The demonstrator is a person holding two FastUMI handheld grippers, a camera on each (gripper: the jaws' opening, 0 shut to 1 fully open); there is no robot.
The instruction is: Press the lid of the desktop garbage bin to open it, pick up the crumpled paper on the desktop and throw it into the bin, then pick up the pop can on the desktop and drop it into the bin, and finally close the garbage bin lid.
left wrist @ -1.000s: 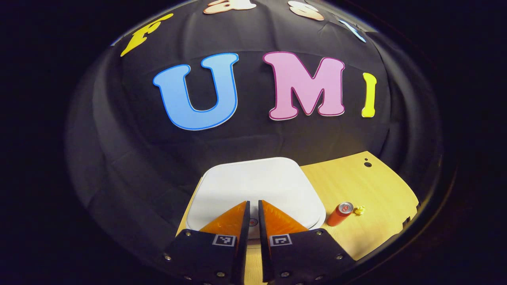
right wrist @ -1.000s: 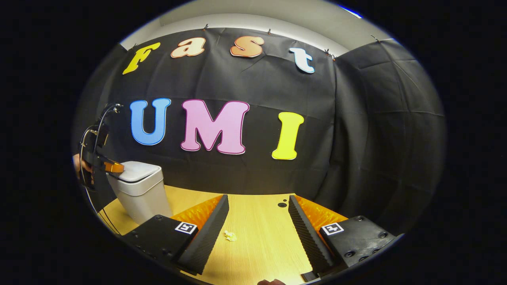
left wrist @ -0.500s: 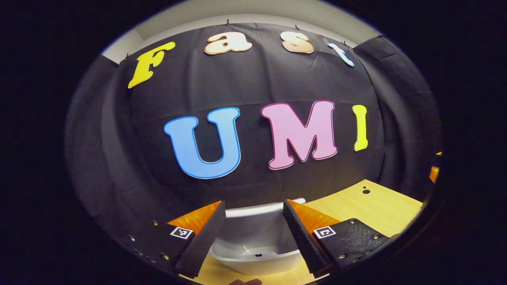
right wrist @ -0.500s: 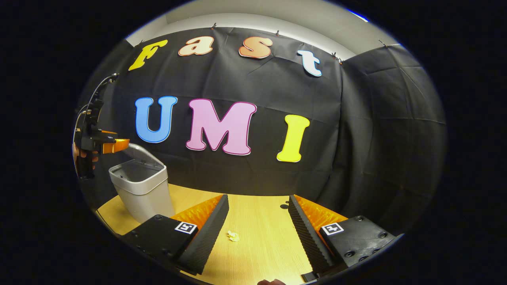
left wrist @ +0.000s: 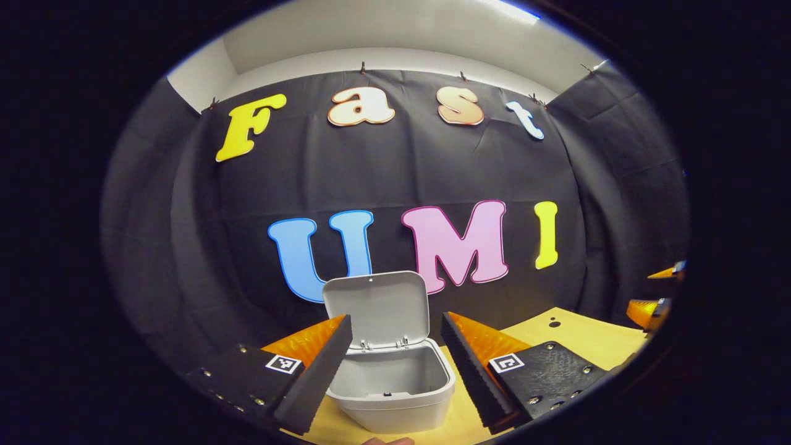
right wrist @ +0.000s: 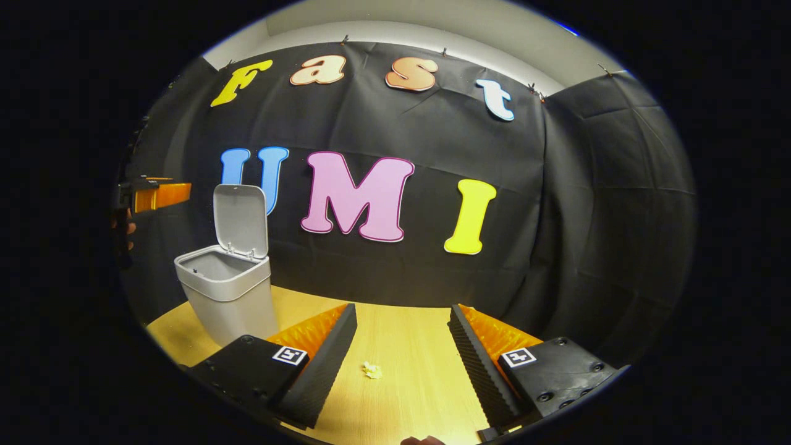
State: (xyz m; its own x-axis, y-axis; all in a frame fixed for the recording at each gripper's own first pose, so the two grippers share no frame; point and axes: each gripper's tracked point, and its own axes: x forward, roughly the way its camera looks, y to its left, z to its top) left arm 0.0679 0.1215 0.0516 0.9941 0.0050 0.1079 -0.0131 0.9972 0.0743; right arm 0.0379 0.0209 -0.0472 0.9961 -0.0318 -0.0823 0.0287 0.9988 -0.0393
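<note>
Standing open on the counter (right wrist: pixel 408 337), the garbage bin (left wrist: pixel 395 392) has its lid (left wrist: pixel 377 306) tipped upright against the back wall. Left claw (left wrist: pixel 395 364) hovers in front of the bin, jaws spread wide, nothing held. Right claw (right wrist: pixel 401 358) also spread wide and holding nothing, over the counter, with the crumpled paper (right wrist: pixel 372 370) lying between its fingers, untouched. Bin sits well left of the paper.

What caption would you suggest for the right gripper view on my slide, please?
Right gripper open above the crumpled paper on the desk, the bin standing lid-up at left.
</note>
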